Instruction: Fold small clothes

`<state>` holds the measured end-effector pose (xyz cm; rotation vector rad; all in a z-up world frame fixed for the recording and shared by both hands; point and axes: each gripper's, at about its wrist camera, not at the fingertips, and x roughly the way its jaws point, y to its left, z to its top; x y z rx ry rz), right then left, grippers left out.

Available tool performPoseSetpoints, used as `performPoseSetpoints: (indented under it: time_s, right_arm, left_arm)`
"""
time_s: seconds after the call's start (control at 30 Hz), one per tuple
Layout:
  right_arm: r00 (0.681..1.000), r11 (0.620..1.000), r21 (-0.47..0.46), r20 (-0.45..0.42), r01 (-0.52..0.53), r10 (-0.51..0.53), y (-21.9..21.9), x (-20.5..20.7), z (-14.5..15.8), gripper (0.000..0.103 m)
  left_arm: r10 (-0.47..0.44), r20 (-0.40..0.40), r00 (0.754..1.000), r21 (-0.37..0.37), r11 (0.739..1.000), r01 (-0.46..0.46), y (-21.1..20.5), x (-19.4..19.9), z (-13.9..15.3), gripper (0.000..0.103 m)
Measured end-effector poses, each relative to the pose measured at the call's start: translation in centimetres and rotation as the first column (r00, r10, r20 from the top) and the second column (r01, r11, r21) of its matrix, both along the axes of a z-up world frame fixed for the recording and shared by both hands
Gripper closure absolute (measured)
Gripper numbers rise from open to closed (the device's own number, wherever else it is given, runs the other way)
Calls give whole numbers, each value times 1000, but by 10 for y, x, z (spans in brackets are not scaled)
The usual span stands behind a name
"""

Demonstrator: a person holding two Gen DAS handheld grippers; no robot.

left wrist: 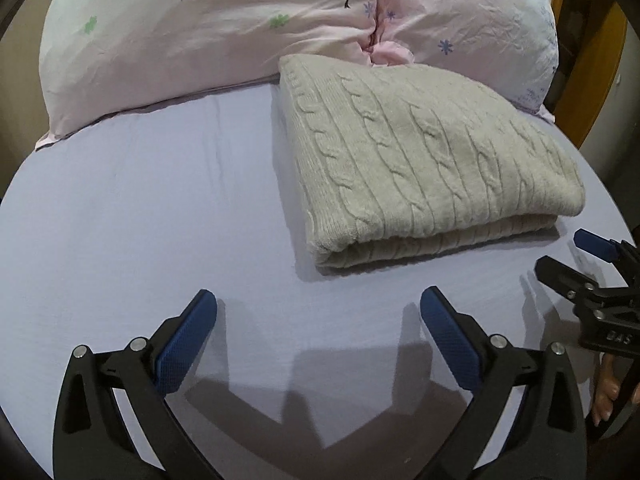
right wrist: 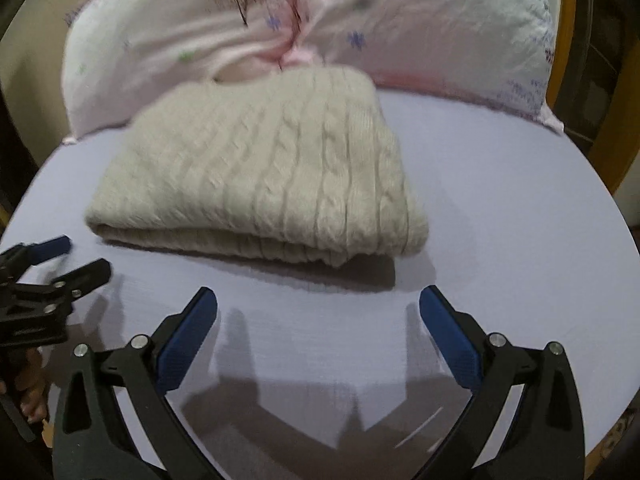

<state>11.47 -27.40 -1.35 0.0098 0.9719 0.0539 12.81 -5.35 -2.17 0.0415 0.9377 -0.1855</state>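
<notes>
A beige cable-knit sweater [left wrist: 424, 168] lies folded in a thick rectangle on the lavender bed sheet [left wrist: 140, 208], its far edge against the pillows. It also shows in the right wrist view [right wrist: 264, 184], slightly blurred. My left gripper [left wrist: 318, 312] is open and empty, hovering over the sheet just in front of the sweater's left corner. My right gripper [right wrist: 318, 312] is open and empty, in front of the sweater's right corner. Each gripper appears at the edge of the other's view, the right gripper [left wrist: 568, 256] at the right and the left gripper [right wrist: 76, 260] at the left.
Two pink floral pillows [left wrist: 208, 32] lie across the head of the bed behind the sweater, also seen in the right wrist view [right wrist: 420, 28]. A wooden bed frame [left wrist: 592, 76] stands at the far right. Bare sheet stretches left of the sweater.
</notes>
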Motion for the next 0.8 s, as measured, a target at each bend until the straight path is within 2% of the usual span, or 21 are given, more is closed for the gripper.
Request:
performPoseSetpoints:
  time_s: [0.1, 0.8]
  right_arm:
    - [1000, 1000, -31, -10, 0, -1, 3, 1, -2, 2]
    - [1000, 999, -33, -9, 0, -1, 4, 2, -1, 2]
  left_arm:
    - [-4, -4, 1000, 58, 998, 4, -7, -2, -2, 1]
    - [-3, -4, 1000, 54, 999, 3, -7, -3, -1, 1]
